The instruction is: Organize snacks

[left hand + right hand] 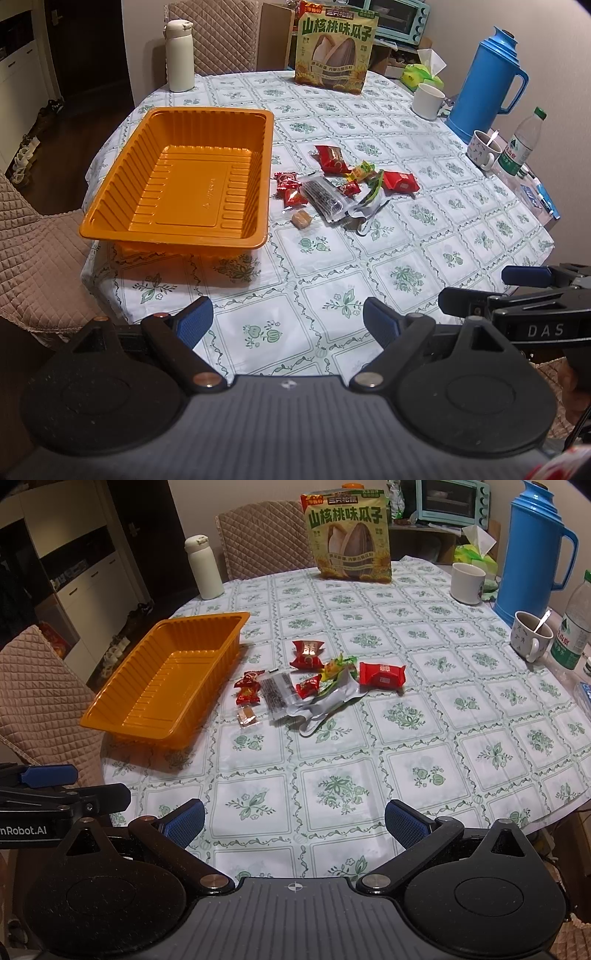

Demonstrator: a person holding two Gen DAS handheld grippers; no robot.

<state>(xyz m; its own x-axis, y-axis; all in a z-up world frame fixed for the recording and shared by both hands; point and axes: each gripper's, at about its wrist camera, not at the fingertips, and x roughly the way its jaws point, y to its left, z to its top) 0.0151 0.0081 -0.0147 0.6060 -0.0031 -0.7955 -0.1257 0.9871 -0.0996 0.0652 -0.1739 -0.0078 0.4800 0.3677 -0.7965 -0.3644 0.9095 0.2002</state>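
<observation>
Snacks (343,184) in a loose heap on the surface (332,295), just beside the long wall of the orange tray (177,173), which holds nothing as yet. Left claw (288,325) and right claw (293,823) both hover near the surface's front edge, well short of the tray, each with jaws spread wide and nothing between them.

Heap, taken outward from the tray: a small tan candy (301,219) and two little red wrapped sweets (290,188) lie nearest its wall; next a clear sleeve of dark filling (325,201); then a crumpled silvery wrapper (325,705) with a green and yellow piece above it; farthest from the tray sits a red square packet (382,677), and a second red packet (306,653) lies toward the tray's far corner.

Step in hand, by judgement: the very start, no piece yet lifted or placed. The next move calls for one claw to travel forward to a piece at the heap's edge (the red square packet stands clear of its neighbours and looks the simplest first grip), descend with jaws either side, and close without dragging the overlapping wrappers. The sunflower-seed bag (334,51) stands upright well beyond the tray.
</observation>
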